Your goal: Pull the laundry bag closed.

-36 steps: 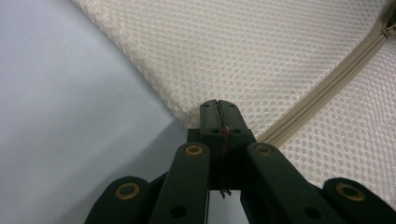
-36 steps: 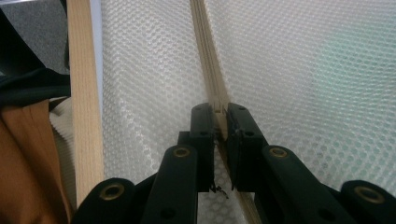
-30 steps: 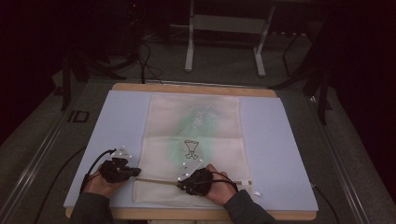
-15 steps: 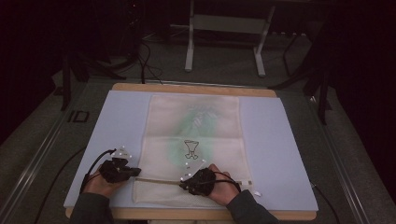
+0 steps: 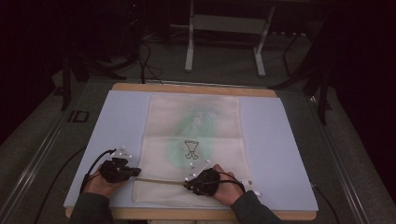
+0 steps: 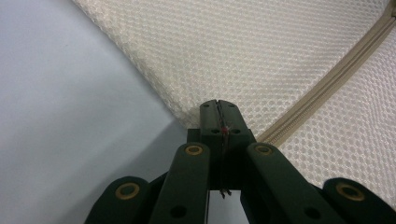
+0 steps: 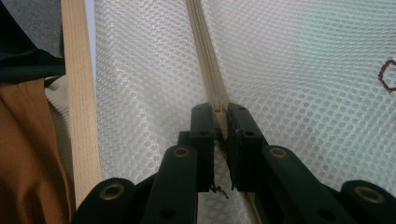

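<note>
A cream mesh laundry bag (image 5: 194,144) lies flat on the pale blue mat (image 5: 280,154) that covers the wooden table (image 5: 196,87), taking up the middle of the high view, with a green garment showing faintly through the netting and a small dark printed figure (image 5: 190,149) on it. The bag's long axis runs from the lower edge of that frame up toward the top; its zipper (image 5: 159,179) crosses the short way near the lower end, from left to right. The left gripper (image 5: 122,171), at the lower left of the high view, has its jaws closed on the mesh at the bag's left edge, right where the zipper tape (image 6: 322,91) ends; in the left gripper view the jaws meet with only a sliver of fabric between them. That hold probably pins the end of the bag so the netting stays taut along the zipper line. The right gripper (image 5: 198,182), at the lower middle, is clamped on the zipper itself: in the right gripper view the beige zipper (image 7: 208,70) runs straight up the frame from between the two jaws, which pinch it, seemingly at the slider. With one end anchored and the other on the zipper, the pair looks set up for drawing the slider along the tape without the bag bunching. The table's wooden edge (image 7: 77,93) stands at the left of the right gripper view.
</note>
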Tool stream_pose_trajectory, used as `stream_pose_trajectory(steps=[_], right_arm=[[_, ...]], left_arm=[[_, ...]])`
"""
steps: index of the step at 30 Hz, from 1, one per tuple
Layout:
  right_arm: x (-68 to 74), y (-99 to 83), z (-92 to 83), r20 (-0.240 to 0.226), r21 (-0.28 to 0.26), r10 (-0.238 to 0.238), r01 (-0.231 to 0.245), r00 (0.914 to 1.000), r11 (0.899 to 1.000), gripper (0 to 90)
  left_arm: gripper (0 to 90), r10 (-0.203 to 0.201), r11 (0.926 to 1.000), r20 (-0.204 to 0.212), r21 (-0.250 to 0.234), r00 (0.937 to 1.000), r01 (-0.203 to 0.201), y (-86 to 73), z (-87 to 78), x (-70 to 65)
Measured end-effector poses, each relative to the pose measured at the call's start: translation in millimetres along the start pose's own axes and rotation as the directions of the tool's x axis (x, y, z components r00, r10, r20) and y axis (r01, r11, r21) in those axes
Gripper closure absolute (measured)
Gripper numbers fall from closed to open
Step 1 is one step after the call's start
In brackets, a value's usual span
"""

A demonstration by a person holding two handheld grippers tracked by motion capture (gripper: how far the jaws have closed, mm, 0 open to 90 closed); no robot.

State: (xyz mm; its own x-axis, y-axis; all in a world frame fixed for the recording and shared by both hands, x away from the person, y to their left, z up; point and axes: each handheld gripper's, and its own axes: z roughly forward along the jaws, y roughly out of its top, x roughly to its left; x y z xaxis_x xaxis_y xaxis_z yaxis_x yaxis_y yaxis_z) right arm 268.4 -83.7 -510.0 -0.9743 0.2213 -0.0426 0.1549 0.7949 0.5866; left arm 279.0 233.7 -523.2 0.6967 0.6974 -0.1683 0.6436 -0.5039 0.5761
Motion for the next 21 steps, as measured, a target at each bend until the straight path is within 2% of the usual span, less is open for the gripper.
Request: stream_pose_trajectory(steps=[21], right_arm=[[-4.9,-15.2,-7.8,0.008,0.006,0.021,-0.021,0.9997,1.000,82.2]], left_arm=[[90.0,0.000,1.0000,0.000,-0.001,1.0000,0.000,-0.2,0.0,0.1]])
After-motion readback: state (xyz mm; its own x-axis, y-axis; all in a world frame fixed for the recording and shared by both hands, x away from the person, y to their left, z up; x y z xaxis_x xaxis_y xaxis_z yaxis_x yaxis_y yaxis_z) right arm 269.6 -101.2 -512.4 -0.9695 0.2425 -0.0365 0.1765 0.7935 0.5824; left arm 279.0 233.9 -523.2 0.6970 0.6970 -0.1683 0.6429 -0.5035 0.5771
